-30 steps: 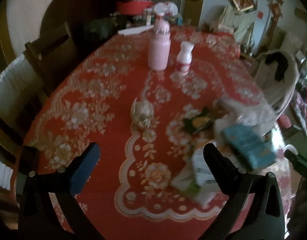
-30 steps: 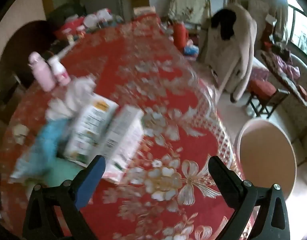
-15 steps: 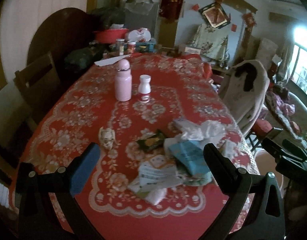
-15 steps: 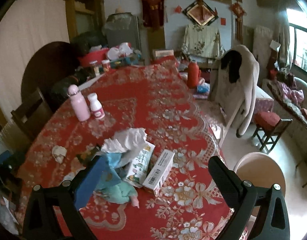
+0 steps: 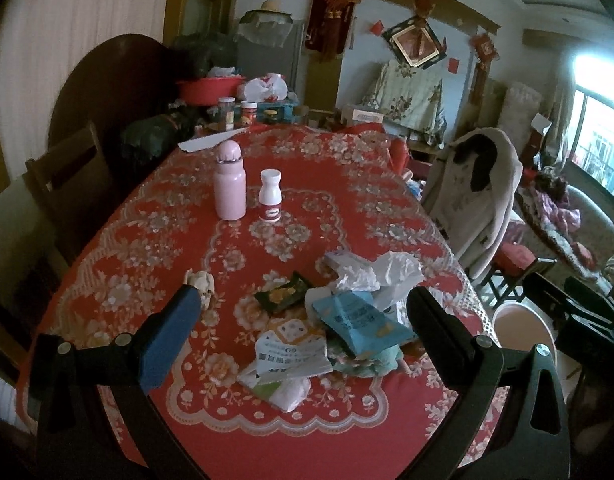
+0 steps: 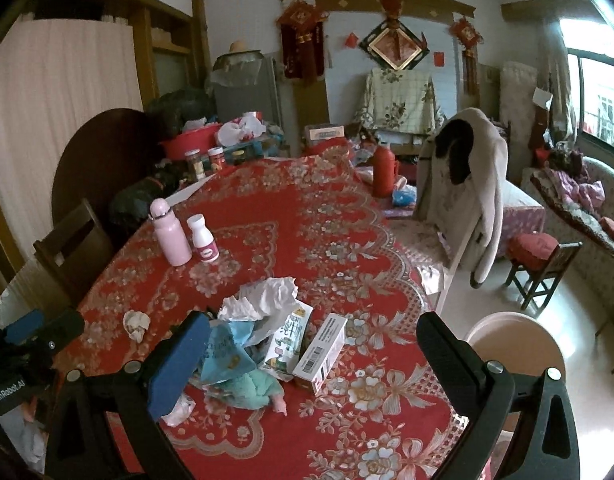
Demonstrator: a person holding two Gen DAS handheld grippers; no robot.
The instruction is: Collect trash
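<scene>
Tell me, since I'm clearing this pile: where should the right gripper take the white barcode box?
Probably across its long narrow sides near the middle, coming from above. The white barcode box lies flat at the pile's right edge, with open tablecloth beside it; the right gripper is open.

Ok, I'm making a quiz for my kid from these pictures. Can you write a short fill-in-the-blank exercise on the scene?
1. The pink bottle stands upright beside a small ____ bottle with a white cap.
2. The left tongs and the right tongs are both ____ and hold nothing.
3. The tablecloth under the trash pile is mainly ____ with a flower pattern.
4. A pale coat hangs over a ____ to the right of the table.

Missing words: white; open; red; chair
</scene>
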